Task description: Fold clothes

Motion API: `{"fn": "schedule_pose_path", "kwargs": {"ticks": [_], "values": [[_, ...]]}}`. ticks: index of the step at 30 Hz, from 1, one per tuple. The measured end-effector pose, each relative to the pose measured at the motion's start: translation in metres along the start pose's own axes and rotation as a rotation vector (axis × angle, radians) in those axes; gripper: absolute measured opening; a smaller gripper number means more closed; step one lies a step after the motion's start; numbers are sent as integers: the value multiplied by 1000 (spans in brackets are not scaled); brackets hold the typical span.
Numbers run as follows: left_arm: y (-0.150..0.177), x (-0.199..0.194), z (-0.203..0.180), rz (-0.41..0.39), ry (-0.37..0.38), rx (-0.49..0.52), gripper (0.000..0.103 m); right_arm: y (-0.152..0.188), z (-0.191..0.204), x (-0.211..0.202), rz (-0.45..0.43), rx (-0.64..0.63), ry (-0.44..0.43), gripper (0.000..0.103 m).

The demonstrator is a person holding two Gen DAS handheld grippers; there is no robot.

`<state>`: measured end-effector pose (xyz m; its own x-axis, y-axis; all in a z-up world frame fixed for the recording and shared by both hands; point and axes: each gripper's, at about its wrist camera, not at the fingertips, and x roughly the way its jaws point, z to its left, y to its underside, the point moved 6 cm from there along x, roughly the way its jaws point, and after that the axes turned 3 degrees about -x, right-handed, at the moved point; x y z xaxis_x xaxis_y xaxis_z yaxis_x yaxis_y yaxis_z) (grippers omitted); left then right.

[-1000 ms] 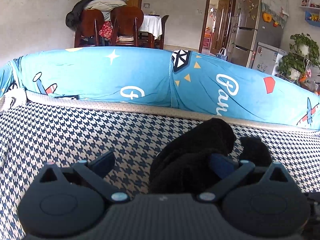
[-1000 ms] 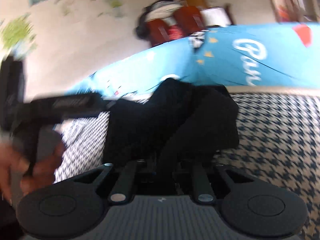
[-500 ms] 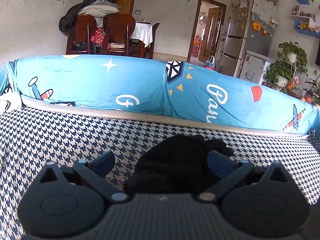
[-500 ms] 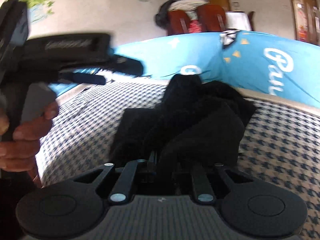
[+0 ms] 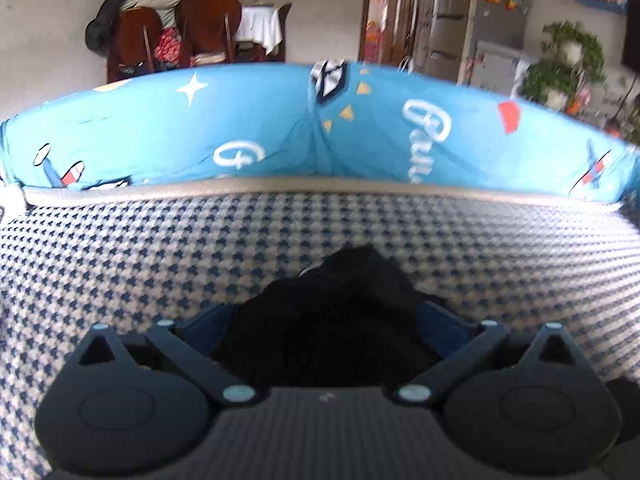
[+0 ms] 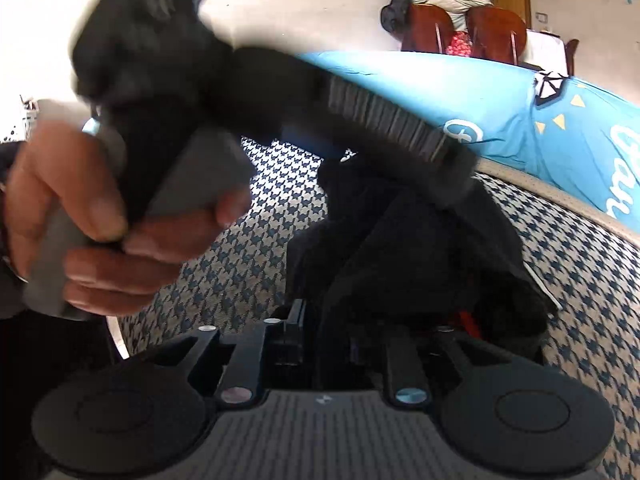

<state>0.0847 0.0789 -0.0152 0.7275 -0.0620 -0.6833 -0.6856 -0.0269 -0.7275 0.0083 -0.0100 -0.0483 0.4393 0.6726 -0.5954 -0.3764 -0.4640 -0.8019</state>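
1. Black cloth, a bunched garment (image 5: 332, 320), lies on the houndstooth cover (image 5: 160, 248) of the sofa, right between the fingers of my left tool (image 5: 326, 322).
2. My left tool stands spread wide, its blue pads either side of the heap. I cannot tell whether either pad touches the cloth.
3. From my right tool (image 6: 344, 340) the same garment (image 6: 420, 248) rises straight ahead of the fingers, a fold of it running down into the gap between them.
4. My right tool is only narrowly parted and its jaws are opening, with the black cloth between them. Whether the pads press on it is hidden by the folds.
5. A small red-orange patch (image 6: 466, 322) shows in the cloth just right of my right tool's fingers.
6. My left tool (image 6: 280, 92) crosses above and to the left of my right one, blurred, its ribbed front over the top of the garment.
7. My left hand (image 6: 100, 224) grips its grey handle, off to the left of my right tool.
8. Beyond the garment, ahead of both tools, runs the blue printed backrest (image 5: 280, 128) of the sofa.
9. Further off stand wooden chairs (image 5: 180, 36) piled with clothes.
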Motion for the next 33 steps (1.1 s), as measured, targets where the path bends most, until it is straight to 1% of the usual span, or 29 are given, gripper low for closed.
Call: {"fn": "schedule_pose_path", "kwargs": {"ticks": [1, 3, 7, 9, 11, 14, 16, 18, 21, 24, 27, 30, 33], "values": [[4, 4, 5, 17, -27, 3, 103, 0, -2, -6, -4, 1, 5, 26], [9, 9, 15, 53, -71, -1, 103, -1, -6, -19, -5, 3, 29, 37], [17, 18, 32, 110, -84, -67, 103, -5, -23, -37, -21, 54, 68, 40], [19, 20, 39, 120, -94, -83, 103, -4, -33, -41, -20, 98, 92, 48], [21, 20, 45, 124, -109, -88, 103, -1, -41, -41, 5, 144, 129, 50], [23, 21, 49, 131, -113, -92, 103, 6, -53, -40, 37, 230, 167, 57], [24, 23, 49, 136, -120, -87, 103, 12, -63, -39, 46, 299, 176, 64], [25, 24, 49, 140, -126, -81, 103, 15, -73, -39, 38, 358, 188, 75], [26, 26, 50, 143, -128, -78, 103, 16, -81, -38, 35, 399, 216, 78], [28, 27, 53, 149, -135, -77, 103, 16, -81, -43, 14, 404, 215, 79], [31, 30, 57, 164, -137, -98, 103, 21, -90, -37, 32, 460, 191, 86], [33, 32, 60, 175, -137, -114, 103, 29, -94, -26, 60, 525, 166, 86], [35, 33, 59, 180, -148, -109, 103, 31, -95, -15, 48, 585, 126, 86]]}}
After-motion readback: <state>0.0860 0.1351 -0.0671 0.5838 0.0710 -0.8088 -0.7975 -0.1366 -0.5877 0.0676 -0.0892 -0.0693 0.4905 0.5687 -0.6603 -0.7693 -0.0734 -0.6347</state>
